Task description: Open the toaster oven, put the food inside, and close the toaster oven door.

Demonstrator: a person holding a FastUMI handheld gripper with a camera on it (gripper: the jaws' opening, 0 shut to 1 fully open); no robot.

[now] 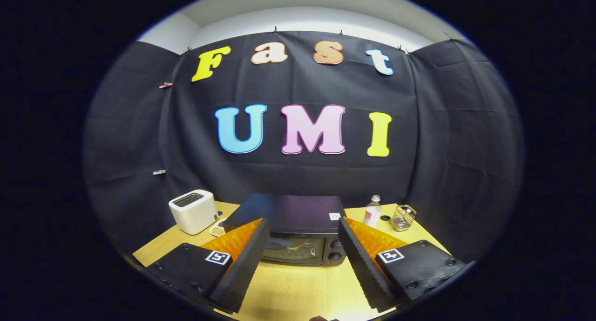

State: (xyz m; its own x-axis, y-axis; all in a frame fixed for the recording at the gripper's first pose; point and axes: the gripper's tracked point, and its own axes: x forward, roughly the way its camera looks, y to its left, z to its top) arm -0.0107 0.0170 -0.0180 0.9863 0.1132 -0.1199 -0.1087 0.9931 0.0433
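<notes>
Table (298,288): pale wood top, grain visible. On it: black toaster oven (298,230) at the middle, door closed; white toaster (193,211) near its left side; small patterned item (217,228) between the two, kind unclear; clear bottle (372,211) just right of the oven; wire basket (403,217) beside the bottle; dark round spot (385,217) between bottle and basket

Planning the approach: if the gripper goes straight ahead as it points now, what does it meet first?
Probably the toaster oven, directly ahead between the open gripper jaws, door closed; depth is unclear.
</notes>
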